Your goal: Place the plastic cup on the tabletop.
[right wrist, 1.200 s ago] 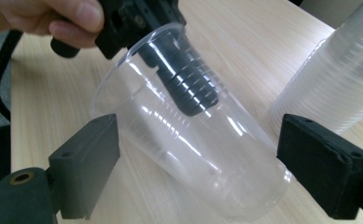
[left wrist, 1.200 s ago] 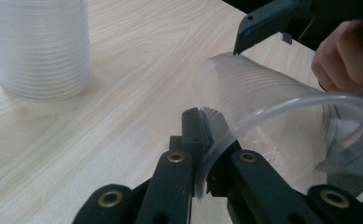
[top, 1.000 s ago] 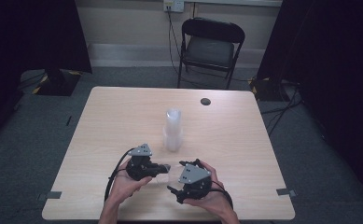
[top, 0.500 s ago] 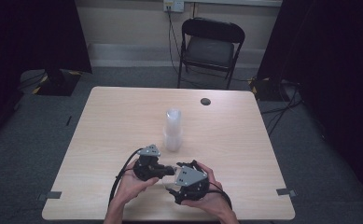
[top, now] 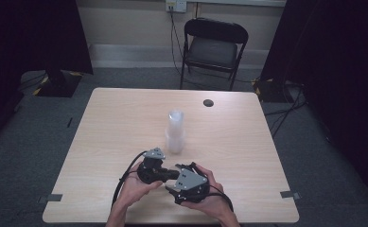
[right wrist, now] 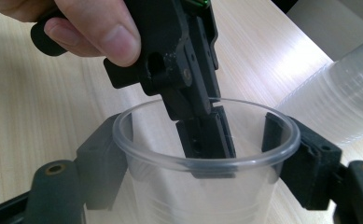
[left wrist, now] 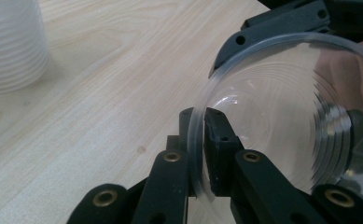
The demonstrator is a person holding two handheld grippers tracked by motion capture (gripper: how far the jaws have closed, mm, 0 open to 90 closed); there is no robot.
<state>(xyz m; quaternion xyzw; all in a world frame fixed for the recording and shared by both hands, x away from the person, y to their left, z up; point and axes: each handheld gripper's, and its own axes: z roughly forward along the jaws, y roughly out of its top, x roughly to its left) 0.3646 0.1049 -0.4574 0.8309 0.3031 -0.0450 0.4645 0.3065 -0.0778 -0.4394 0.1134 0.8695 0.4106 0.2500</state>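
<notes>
A clear plastic cup (left wrist: 286, 116) hangs between the two grippers above the table's near edge. My left gripper (left wrist: 200, 126) is shut on its rim, one finger inside the cup and one outside. From the right gripper view, the left fingers (right wrist: 193, 98) reach down into the cup's (right wrist: 207, 205) mouth. My right gripper (right wrist: 198, 140) straddles the cup just under the rim. Its jaws have just been closing, and its pads (right wrist: 107, 158) now lie against the cup's two sides. Both hands meet in the high view, with the left gripper (top: 171, 174) pointing at the right gripper (top: 187, 182).
A tall stack of clear cups (top: 175, 132) stands mid-table just beyond the grippers, and is close by in the gripper views (left wrist: 11, 46) (right wrist: 342, 102). A small dark disc (top: 208, 102) lies near the far edge. A folding chair (top: 213, 49) stands behind the table (top: 106, 142).
The left hand has shifted slightly right, so its gripper is now closer to the right gripper. The right hand has stayed where it was.
</notes>
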